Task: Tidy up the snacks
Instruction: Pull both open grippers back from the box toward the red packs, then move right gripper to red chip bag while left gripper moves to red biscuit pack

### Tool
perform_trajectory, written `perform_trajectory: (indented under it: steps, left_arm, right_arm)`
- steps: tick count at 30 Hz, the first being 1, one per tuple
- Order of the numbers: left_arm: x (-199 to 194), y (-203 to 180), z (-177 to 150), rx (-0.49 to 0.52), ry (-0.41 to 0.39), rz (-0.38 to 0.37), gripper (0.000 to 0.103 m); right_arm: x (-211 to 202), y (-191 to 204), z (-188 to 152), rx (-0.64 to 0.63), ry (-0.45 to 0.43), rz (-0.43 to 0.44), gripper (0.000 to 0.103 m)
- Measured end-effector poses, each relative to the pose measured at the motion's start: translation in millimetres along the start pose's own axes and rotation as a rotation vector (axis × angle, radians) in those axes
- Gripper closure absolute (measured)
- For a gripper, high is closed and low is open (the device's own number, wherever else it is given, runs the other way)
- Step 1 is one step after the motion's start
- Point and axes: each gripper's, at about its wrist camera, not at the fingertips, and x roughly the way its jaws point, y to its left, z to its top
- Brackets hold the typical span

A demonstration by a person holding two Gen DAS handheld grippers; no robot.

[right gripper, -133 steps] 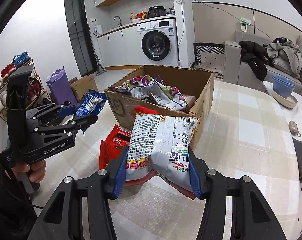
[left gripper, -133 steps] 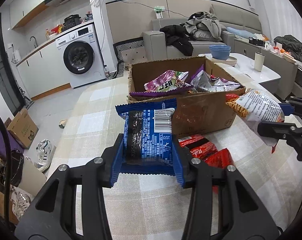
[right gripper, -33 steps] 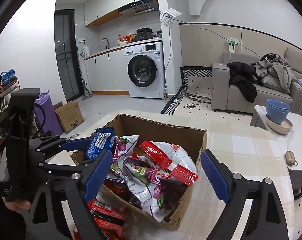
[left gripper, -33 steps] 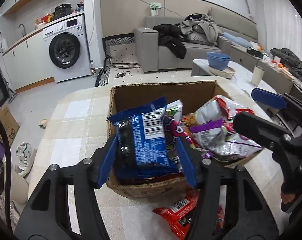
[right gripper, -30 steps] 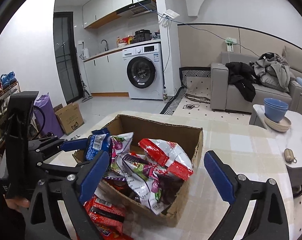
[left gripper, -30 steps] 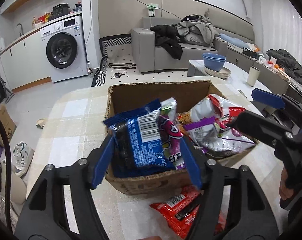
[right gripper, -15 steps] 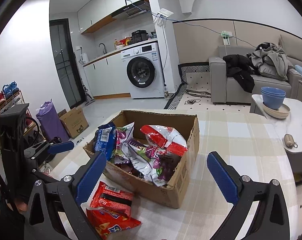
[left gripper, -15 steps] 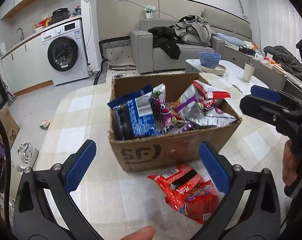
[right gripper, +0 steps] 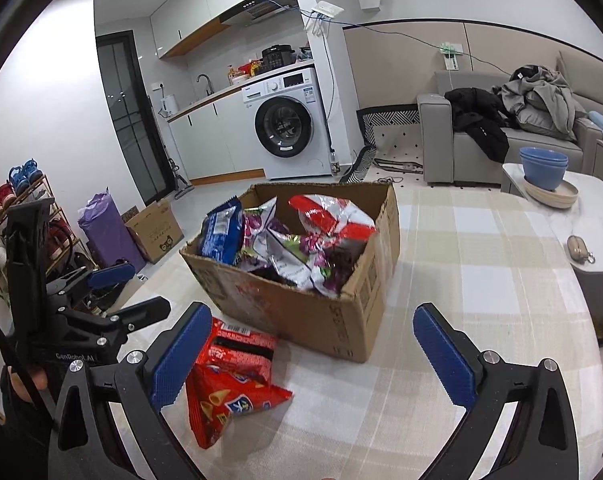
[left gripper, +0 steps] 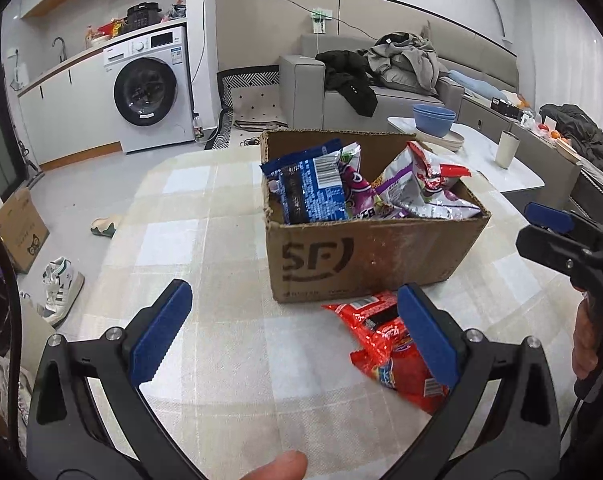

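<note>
Now both the left gripper [left gripper: 293, 328] and right gripper [right gripper: 313, 350] gape empty before the cardboard box [left gripper: 365, 256], red snack bags [right gripper: 233, 376] just ahead, slippery enough to squirt from a hasty pinch.

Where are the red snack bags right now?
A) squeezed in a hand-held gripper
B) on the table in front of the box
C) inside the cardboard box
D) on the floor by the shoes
B: the red snack bags lie on the checked table, just outside the front wall of the cardboard box, and both hand-held grippers are open with nothing in them.
</note>
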Motion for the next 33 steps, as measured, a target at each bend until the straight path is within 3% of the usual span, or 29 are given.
perform_trajectory:
  steps: [10,23,33]
  left_arm:
    - [-2.5,8.9,-1.7,-0.011,0.017,0.032,0.001]
    - [-5.4,16.2,-18.2,-0.003,0.062,0.048,0.001]
    - [5.4,14.7,-22.5,0.015,0.109,0.062,0.001]
  right_arm:
    - [3.1,2.9,-6.5,0.006,0.046,0.013,0.0]
    - [25.8,33.9,-23.5,-0.115,0.159,0.032,0.0]
    - [45.0,57.2,-39.7,-0.157,0.244,0.12,0.0]
